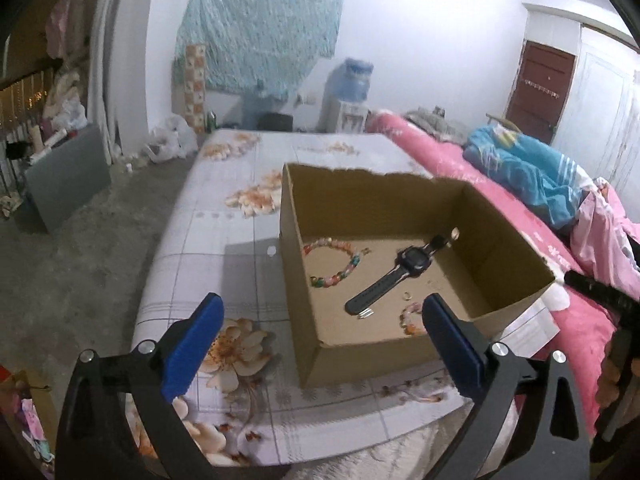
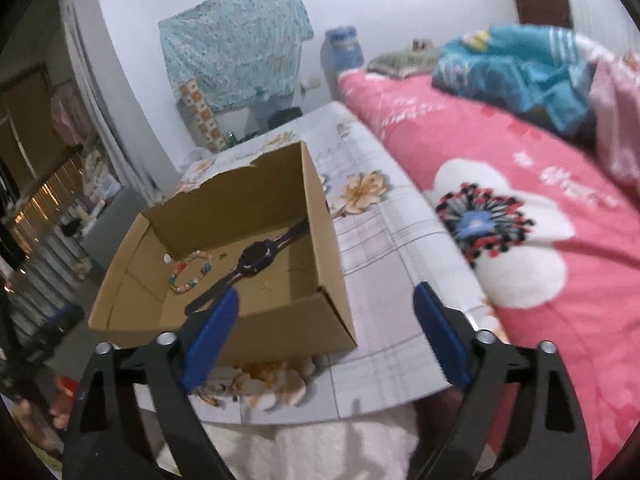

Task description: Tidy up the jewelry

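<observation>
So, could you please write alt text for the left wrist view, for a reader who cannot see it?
An open cardboard box on a floral cloth holds a black watch, a bead bracelet and a second bracelet. The left gripper is open and empty in front of the box. A pink quilt lies to the right.
</observation>
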Action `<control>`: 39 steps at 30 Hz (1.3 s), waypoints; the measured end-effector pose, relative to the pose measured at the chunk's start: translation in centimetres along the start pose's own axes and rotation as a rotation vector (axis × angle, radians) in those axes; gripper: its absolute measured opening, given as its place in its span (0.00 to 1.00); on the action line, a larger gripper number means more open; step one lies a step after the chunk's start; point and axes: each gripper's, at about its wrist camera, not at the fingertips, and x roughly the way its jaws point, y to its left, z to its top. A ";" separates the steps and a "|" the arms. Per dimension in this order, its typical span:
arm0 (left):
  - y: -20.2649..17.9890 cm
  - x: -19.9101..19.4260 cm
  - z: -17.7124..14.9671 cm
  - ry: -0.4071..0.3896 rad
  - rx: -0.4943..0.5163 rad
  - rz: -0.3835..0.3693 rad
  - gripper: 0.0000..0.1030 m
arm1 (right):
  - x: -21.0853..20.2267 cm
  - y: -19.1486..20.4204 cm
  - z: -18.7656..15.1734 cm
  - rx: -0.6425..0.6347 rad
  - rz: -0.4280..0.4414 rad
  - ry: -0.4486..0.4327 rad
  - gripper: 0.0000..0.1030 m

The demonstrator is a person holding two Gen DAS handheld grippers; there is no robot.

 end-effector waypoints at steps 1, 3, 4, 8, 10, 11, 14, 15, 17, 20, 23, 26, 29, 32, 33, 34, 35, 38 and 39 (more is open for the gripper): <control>-0.4 -0.4 -0.1 -0.007 0.001 0.007 0.95 | -0.3 0.2 -0.2 -0.012 -0.006 -0.003 0.90; -1.4 -1.0 -0.4 -0.013 0.019 0.024 0.95 | -0.9 1.0 -0.7 -0.039 -0.022 -0.015 0.92; -1.9 -1.0 -0.5 -0.012 0.029 0.037 0.95 | -1.2 1.5 -1.0 -0.059 -0.036 -0.022 0.92; -3.4 -1.0 -1.5 -0.015 0.070 0.098 0.95 | -0.6 3.2 -2.1 -0.122 -0.070 -0.010 0.92; -4.2 -0.3 -1.9 0.019 0.091 0.141 0.95 | 0.3 4.0 -2.5 -0.134 -0.089 0.018 0.92; -4.4 -0.1 -2.0 0.027 0.095 0.140 0.95 | 0.7 4.3 -2.7 -0.139 -0.097 0.025 0.92; -5.0 0.5 -2.4 0.058 0.087 0.154 0.95 | 1.2 4.9 -3.1 -0.159 -0.108 0.041 0.92; -5.0 0.7 -2.5 0.062 0.079 0.154 0.95 | 1.7 5.2 -3.2 -0.173 -0.111 0.053 0.92; -5.1 1.2 -2.6 0.087 0.049 0.150 0.95 | 1.9 5.7 -3.4 -0.190 -0.121 0.066 0.92; -5.0 2.1 -2.7 0.145 -0.009 0.152 0.95 | 2.2 5.8 -3.4 -0.201 -0.147 0.079 0.92; -5.0 2.6 -2.8 0.166 -0.029 0.170 0.95 | 2.5 5.8 -3.3 -0.201 -0.150 0.096 0.92; -5.1 3.0 -2.8 0.184 -0.026 0.191 0.95 | 2.8 5.9 -3.3 -0.208 -0.157 0.112 0.92; -5.4 3.2 -2.8 0.197 -0.023 0.196 0.95 | 3.2 6.1 -3.4 -0.210 -0.160 0.124 0.92; -5.8 3.4 -2.7 0.204 -0.011 0.206 0.95 | 3.3 6.1 -3.2 -0.204 -0.151 0.128 0.92; -5.8 3.5 -2.6 0.205 -0.008 0.208 0.95 | 3.3 6.0 -3.2 -0.202 -0.147 0.128 0.92; -5.9 3.5 -2.6 0.207 -0.007 0.209 0.95 | 3.3 6.0 -3.1 -0.200 -0.146 0.129 0.92; -6.0 3.5 -2.6 0.209 -0.007 0.211 0.95 | 3.4 6.0 -3.1 -0.199 -0.145 0.129 0.92; -6.1 3.5 -2.6 0.205 -0.002 0.213 0.95 | 3.4 5.9 -3.1 -0.197 -0.145 0.132 0.92; -6.1 3.5 -2.6 0.205 -0.002 0.213 0.95 | 3.4 5.9 -3.1 -0.195 -0.142 0.133 0.92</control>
